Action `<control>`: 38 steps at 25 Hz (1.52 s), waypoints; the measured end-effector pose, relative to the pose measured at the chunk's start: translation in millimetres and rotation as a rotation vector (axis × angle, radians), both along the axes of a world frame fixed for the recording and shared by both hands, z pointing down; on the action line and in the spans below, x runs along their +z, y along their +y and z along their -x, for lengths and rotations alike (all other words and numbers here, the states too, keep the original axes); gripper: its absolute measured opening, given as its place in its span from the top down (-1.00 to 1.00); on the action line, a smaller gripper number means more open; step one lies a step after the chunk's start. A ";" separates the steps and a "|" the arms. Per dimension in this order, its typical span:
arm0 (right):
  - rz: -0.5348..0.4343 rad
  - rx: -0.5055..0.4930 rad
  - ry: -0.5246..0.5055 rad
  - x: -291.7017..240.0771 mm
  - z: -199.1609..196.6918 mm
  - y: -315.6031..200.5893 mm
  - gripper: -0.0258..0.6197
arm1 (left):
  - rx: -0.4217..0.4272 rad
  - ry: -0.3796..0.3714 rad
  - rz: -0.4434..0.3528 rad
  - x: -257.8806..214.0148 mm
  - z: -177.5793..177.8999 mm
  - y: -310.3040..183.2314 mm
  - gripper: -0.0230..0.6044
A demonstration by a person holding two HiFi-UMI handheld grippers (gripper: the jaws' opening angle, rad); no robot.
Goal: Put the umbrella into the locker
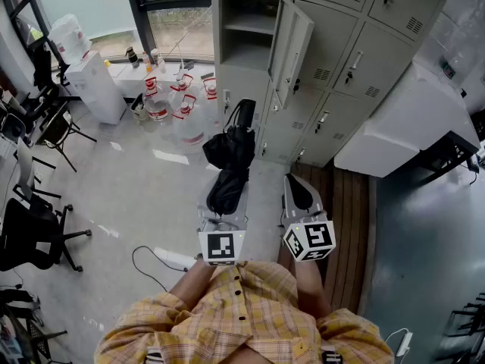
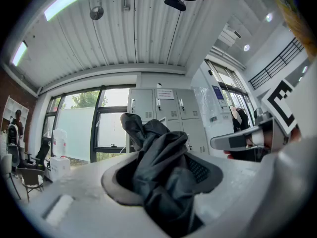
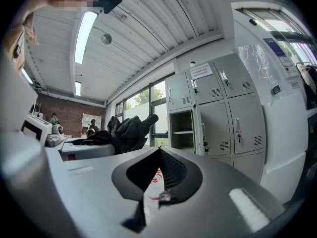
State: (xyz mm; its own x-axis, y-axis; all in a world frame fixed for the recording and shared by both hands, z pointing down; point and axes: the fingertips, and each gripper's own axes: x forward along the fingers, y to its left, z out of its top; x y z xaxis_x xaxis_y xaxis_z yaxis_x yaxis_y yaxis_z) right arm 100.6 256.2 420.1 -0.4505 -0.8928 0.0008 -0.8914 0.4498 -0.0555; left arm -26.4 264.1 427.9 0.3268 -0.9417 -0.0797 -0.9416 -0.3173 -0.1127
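A black folded umbrella point(image 1: 229, 152) sticks out level from my left gripper point(image 1: 225, 197), which is shut on its bunched fabric; the handle end points toward the lockers. In the left gripper view the umbrella point(image 2: 161, 157) fills the space between the jaws. The grey locker bank has one open compartment point(image 1: 247, 36) with a shelf, and its door point(image 1: 292, 48) is swung out to the right, ahead of the umbrella. My right gripper point(image 1: 297, 190) hangs just right of the left one with nothing in it, its tips meeting. The right gripper view shows the umbrella point(image 3: 124, 133) at left and the open compartment point(image 3: 182, 130).
Several large water bottles point(image 1: 178, 112) and a white water dispenser point(image 1: 95, 82) stand by the window at left. Office chairs point(image 1: 30, 218) line the left side. A big white cabinet point(image 1: 413, 120) stands right of the lockers. A cable point(image 1: 163, 260) lies on the floor.
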 end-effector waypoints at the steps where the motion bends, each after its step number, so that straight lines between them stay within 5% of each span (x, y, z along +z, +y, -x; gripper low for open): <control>1: -0.004 -0.002 0.005 0.9 1.9 -0.2 0.93 | -0.001 -0.001 -0.002 -0.6 1.5 -1.3 0.21; 21: 0.009 0.020 -0.023 6.0 13.4 -4.5 0.93 | 0.027 0.025 0.011 8.4 13.8 -11.0 0.21; 38: 0.015 -0.006 -0.047 10.3 33.3 -165.7 0.93 | -0.003 0.045 0.060 11.5 29.6 -162.2 0.21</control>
State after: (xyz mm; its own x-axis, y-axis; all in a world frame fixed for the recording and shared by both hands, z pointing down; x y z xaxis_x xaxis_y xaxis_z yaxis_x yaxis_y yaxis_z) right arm 67.3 90.4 430.4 -0.4557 -0.8901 -0.0069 -0.8850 0.4538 -0.1041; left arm -56.0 101.9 439.4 0.3213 -0.9462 -0.0378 -0.9463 -0.3193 -0.0516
